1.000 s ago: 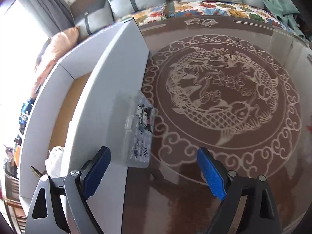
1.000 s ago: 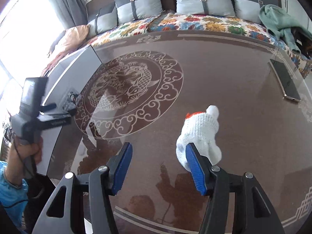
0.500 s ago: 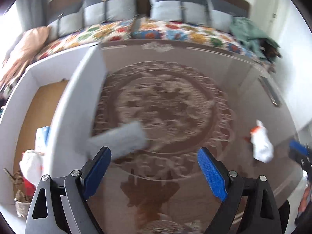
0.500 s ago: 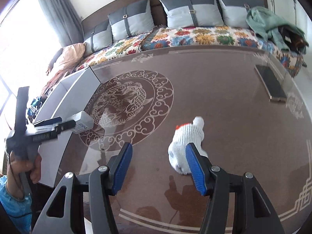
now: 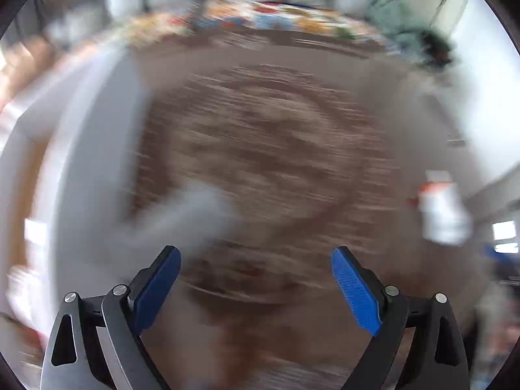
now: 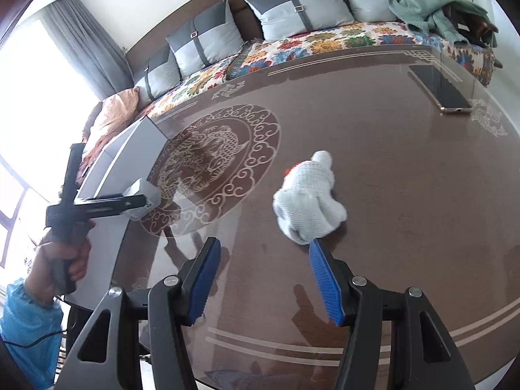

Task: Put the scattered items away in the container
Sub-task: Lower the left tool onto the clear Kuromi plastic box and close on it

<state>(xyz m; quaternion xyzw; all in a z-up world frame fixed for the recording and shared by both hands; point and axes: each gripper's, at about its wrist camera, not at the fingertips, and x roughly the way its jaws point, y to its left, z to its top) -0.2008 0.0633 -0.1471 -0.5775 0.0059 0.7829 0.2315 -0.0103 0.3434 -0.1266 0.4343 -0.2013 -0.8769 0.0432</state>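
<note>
The left wrist view is heavily smeared; only the left gripper (image 5: 255, 287) itself is sharp. Its blue pads (image 5: 156, 292) stand wide apart with nothing between them — released. Ahead of the left pad a pale grey blur, the small box (image 5: 191, 214), lies across the edge of the white container wall (image 5: 94, 175); contact with the wall cannot be judged through the blur.

The right wrist view is clear. The right gripper (image 6: 263, 279) is spread open above the brown table (image 6: 406, 214), holding nothing. A white knitted glove (image 6: 307, 208) with a touch of orange-red at its far edge lies crumpled on the table just beyond the right pad (image 6: 325, 282); the pad tip sits just beside the glove's near edge, but whether they touch cannot be told. The glove lies right of the round fish-pattern inlay (image 6: 214, 165).

At the left of this view a hand (image 6: 63, 260) in a blue sleeve (image 6: 29, 328) grips the handle of the left tool. The small clear box (image 6: 144, 196) appears at that tool's front end, beside the white container (image 6: 130, 159) at the table's left edge — the two views disagree on whether it is held, so grasp is not confirmed.

A phone (image 6: 438, 89) lies flat at the far right of the table, well apart from the glove. Behind the table a sofa (image 6: 292, 42) carries grey cushions and a green cloth (image 6: 429, 9).
</note>
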